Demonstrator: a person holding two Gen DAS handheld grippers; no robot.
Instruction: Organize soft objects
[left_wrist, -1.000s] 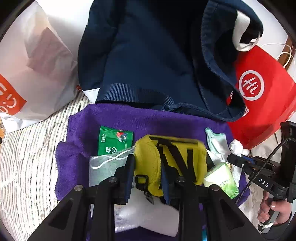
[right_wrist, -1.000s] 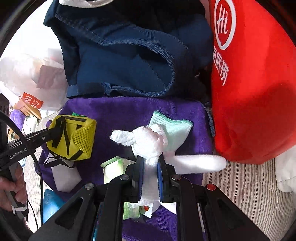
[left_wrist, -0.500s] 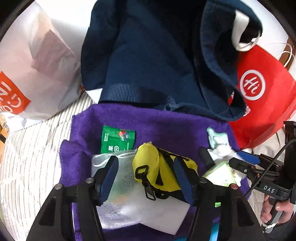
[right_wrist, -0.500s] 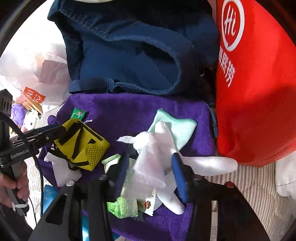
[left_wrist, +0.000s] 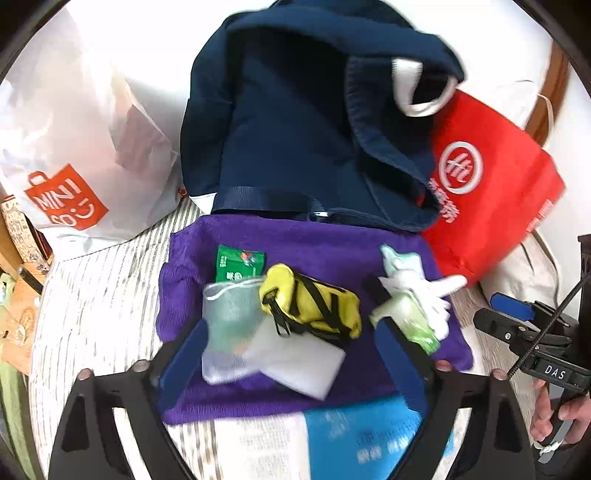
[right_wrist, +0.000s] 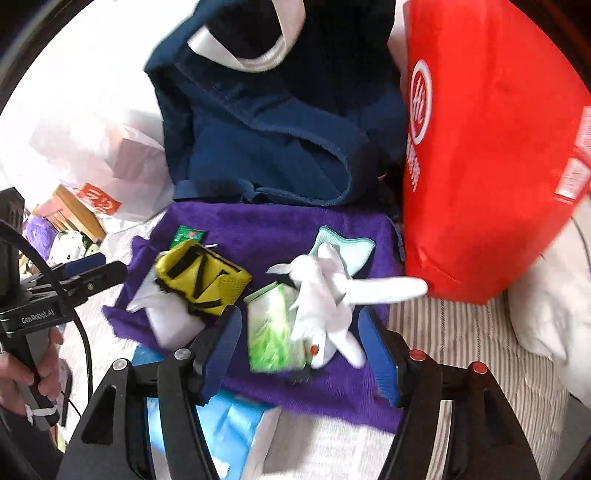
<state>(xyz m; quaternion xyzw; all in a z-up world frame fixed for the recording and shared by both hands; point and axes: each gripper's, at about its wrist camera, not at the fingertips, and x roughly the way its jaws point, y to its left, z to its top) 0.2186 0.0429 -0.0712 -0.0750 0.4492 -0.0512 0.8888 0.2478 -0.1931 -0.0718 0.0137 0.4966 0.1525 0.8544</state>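
Nearby, red bag (right_wrist: 491, 155) stands closed.

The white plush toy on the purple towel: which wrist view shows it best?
The right wrist view. There the white plush toy lies central, whole and fairly sharp, beyond the opening jaws of the right gripper, with nothing between them. The left wrist view shows it only smaller, blurred and off to the right on the purple towel.
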